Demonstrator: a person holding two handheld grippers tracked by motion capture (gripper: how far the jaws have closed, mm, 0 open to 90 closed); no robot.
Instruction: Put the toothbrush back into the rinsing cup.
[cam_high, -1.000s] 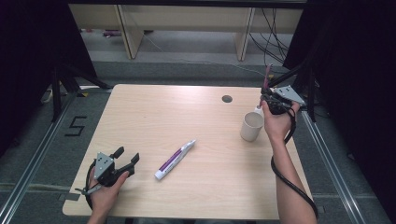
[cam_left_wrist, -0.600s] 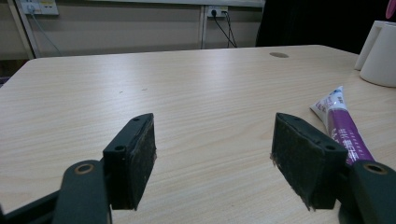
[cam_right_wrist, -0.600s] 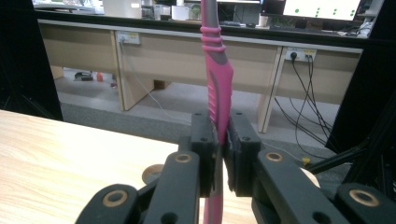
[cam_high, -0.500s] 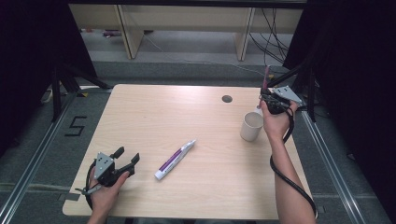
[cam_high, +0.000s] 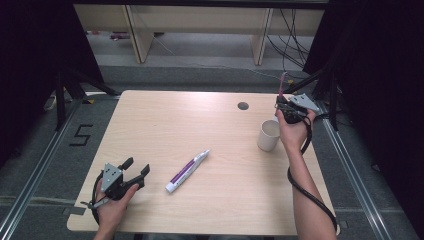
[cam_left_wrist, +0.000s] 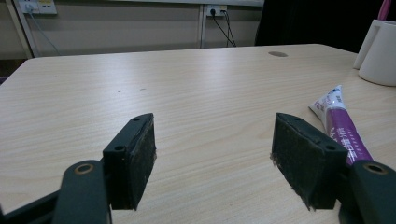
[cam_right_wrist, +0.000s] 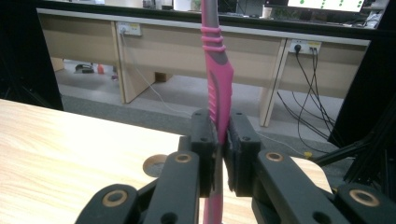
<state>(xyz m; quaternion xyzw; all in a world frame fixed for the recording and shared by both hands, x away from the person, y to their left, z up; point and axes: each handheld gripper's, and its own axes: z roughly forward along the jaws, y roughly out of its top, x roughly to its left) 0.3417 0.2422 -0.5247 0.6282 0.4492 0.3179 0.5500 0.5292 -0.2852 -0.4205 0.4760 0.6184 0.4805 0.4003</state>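
My right gripper (cam_high: 283, 104) (cam_right_wrist: 221, 140) is shut on a pink toothbrush (cam_high: 283, 84) (cam_right_wrist: 217, 79), which stands upright between the jaws, just above and behind a white cup (cam_high: 268, 135) (cam_left_wrist: 379, 50) at the table's right side. A white and purple toothpaste tube (cam_high: 187, 170) (cam_left_wrist: 340, 127) lies at the table's middle front. My left gripper (cam_high: 137, 169) (cam_left_wrist: 215, 154) rests near the front left corner, open, with bare tabletop between its pads; the tube lies just to its right.
A wooden table (cam_high: 165, 125) with a round cable hole (cam_high: 243, 106) (cam_right_wrist: 156, 164) near its far edge. Beyond it stand desks with trailing cables (cam_right_wrist: 306, 70). Dark stands flank the table on both sides.
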